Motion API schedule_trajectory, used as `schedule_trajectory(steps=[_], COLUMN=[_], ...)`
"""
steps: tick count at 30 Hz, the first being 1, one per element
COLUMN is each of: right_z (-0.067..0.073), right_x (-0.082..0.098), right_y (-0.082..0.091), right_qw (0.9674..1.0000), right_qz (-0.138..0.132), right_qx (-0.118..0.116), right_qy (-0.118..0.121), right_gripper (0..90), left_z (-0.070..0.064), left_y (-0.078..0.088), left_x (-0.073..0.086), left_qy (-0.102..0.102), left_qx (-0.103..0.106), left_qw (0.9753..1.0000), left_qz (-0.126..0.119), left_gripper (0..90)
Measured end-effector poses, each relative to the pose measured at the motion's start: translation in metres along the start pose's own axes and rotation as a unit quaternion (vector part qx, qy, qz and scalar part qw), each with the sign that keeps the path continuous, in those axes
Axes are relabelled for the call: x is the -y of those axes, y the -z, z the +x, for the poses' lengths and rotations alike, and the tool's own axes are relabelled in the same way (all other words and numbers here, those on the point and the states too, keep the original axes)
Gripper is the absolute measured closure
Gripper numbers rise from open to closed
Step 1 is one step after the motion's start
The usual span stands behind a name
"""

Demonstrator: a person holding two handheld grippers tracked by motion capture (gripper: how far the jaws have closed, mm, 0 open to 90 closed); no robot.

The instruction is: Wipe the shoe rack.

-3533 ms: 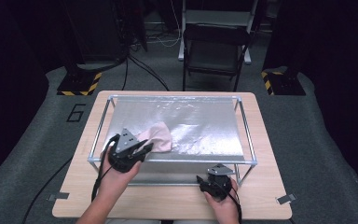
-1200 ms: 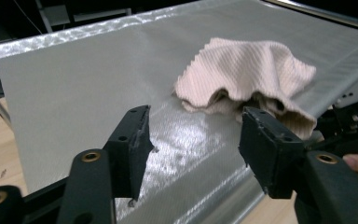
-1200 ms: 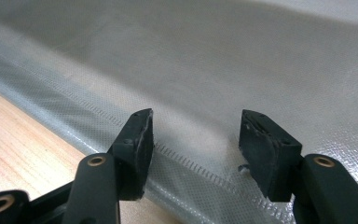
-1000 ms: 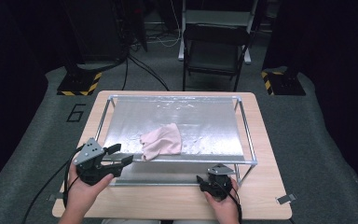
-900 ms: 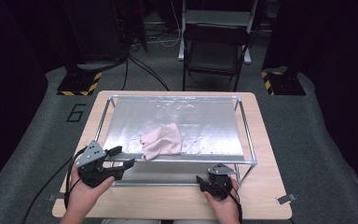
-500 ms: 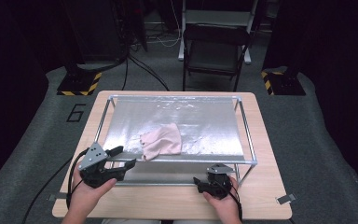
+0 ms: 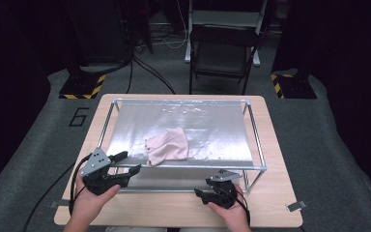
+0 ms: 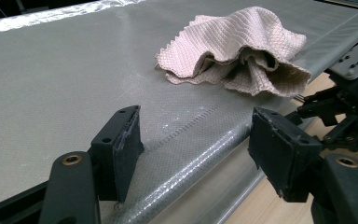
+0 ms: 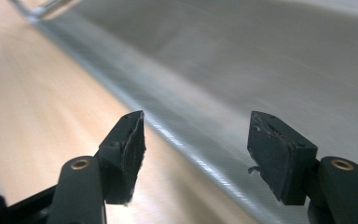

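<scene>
A crumpled pink cloth [image 7: 168, 147] [image 8: 242, 51] lies loose on the silver mesh sheet [image 7: 212, 121] [image 8: 51, 79] [image 9: 284, 60], near its front edge. My left gripper [image 7: 127, 163] [image 8: 196, 149] stands open at the sheet's front left edge, left of the cloth and apart from it, with the sheet's edge running between its jaws. My right gripper [image 7: 201, 194] [image 9: 196, 154] rests low on the wooden table in front of the sheet, pointing left. It is open, its jaws have just been closing a little, and nothing is gripped between them. It also appears as the right gripper [image 8: 345, 107] beyond the cloth.
A metal tube frame [image 7: 257, 145] carries the sheet above the wooden table [image 7: 280, 198]. A black folding chair [image 7: 222, 53] stands behind the table, with cables and yellow-black striped stand bases [image 7: 79, 89] on the grey floor.
My left gripper has let go of the pink cloth and drawn back to the sheet's front left edge. The cloth lies where it was left. The right hand has barely shifted.
</scene>
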State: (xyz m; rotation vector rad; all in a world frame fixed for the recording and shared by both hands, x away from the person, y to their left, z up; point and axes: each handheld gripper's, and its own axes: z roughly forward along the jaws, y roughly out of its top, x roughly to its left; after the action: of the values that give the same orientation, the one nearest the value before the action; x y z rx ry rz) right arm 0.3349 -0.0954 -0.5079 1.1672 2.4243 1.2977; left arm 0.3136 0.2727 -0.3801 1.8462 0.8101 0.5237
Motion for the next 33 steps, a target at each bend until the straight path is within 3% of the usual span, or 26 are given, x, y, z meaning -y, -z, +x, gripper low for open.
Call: schedule_trajectory(steps=[1, 4, 5, 6, 7, 8, 11, 13, 15, 21, 28, 33], right_z=[0.006, 0.012, 0.022, 0.022, 0.022, 0.022, 0.026, 0.034, 0.041, 0.059, 0.068, 0.073], right_x=[-0.006, -0.011, -0.017, -0.017, -0.022, -0.024, -0.025, -0.028, -0.032, -0.045, -0.062, -0.087], right_y=[0.006, 0.012, 0.018, 0.018, 0.022, 0.022, 0.025, 0.032, 0.038, 0.052, 0.068, 0.087], right_qw=[0.9997, 0.9997, 0.9992, 0.9992, 0.9984, 0.9971, 0.9966, 0.9941, 0.9931, 0.9896, 0.9870, 0.9835], right_qz=[0.016, 0.014, 0.017, 0.017, 0.011, 0.010, 0.018, 0.021, 0.014, -0.002, -0.019, -0.039], right_qx=[-0.015, -0.020, -0.036, -0.036, -0.031, -0.052, -0.060, -0.084, -0.092, -0.108, -0.112, -0.113], right_qy=[-0.007, 0.004, 0.008, 0.008, 0.045, 0.054, 0.054, 0.066, 0.072, 0.096, 0.114, 0.136], right_gripper=[36.3, 36.2, 36.1, 36.1, 34.1, 34.4, 40.6, 43.1, 43.3, 43.2, 43.3, 43.3], left_z=[0.000, 0.000, 0.000, -0.001, -0.001, -0.001, -0.001, 0.000, 0.000, 0.000, -0.001, 0.000], left_y=[0.000, 0.000, 0.000, 0.000, -0.001, -0.001, -0.001, -0.001, -0.001, -0.001, -0.001, -0.001], left_x=[0.000, 0.000, -0.001, -0.001, -0.002, -0.002, -0.002, -0.002, -0.002, -0.002, -0.002, -0.002], left_qy=[0.000, -0.001, -0.001, -0.001, -0.002, -0.002, -0.003, -0.003, -0.003, -0.006, -0.006, -0.006], left_qx=[-0.002, -0.001, -0.001, -0.002, -0.005, -0.006, -0.004, -0.002, -0.002, -0.003, -0.004, -0.003], left_qw=[1.0000, 1.0000, 1.0000, 1.0000, 1.0000, 1.0000, 1.0000, 1.0000, 1.0000, 1.0000, 0.9999, 0.9999], left_qz=[-0.001, 0.002, 0.002, 0.003, 0.003, 0.003, 0.005, 0.005, 0.006, 0.007, 0.007, 0.008], left_gripper=[34.1, 34.1, 34.0, 34.0, 34.1, 34.1, 34.2, 34.4, 34.4, 34.4, 34.4, 34.4])
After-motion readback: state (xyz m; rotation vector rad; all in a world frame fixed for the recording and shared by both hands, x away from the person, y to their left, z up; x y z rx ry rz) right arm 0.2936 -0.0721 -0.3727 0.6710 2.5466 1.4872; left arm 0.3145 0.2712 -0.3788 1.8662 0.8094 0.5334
